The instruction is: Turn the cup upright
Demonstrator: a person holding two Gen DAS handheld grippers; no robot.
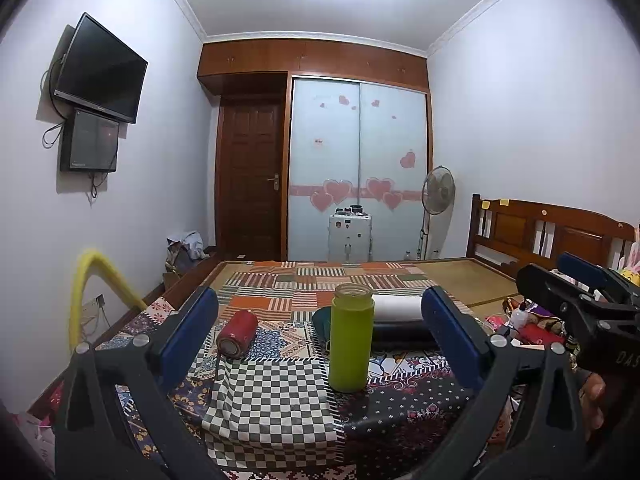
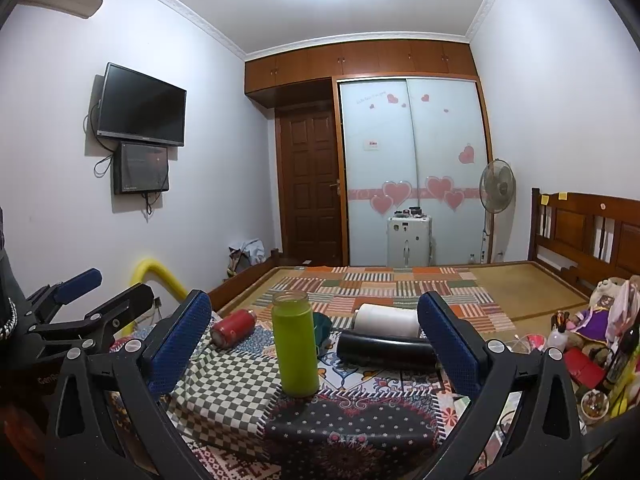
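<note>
A lime-green cup (image 1: 351,340) stands upright, mouth up, on the patterned cloth, between my left gripper's blue pads without touching them; it also shows in the right wrist view (image 2: 296,346). A red cup (image 1: 237,334) lies on its side to its left, also in the right wrist view (image 2: 233,328). A white cup (image 2: 386,320) and a black cup (image 2: 386,351) lie on their sides to the right. My left gripper (image 1: 320,340) is open and empty. My right gripper (image 2: 314,344) is open and empty; it also shows at the left wrist view's right edge (image 1: 576,280).
A dark green bowl (image 2: 325,326) sits behind the green cup. A checkered cloth (image 1: 268,396) covers part of the patterned table cover. Clutter, bottles and a doll (image 2: 592,312) lie at the right. A yellow padded bar (image 1: 96,284) stands at the left. The bed lies beyond.
</note>
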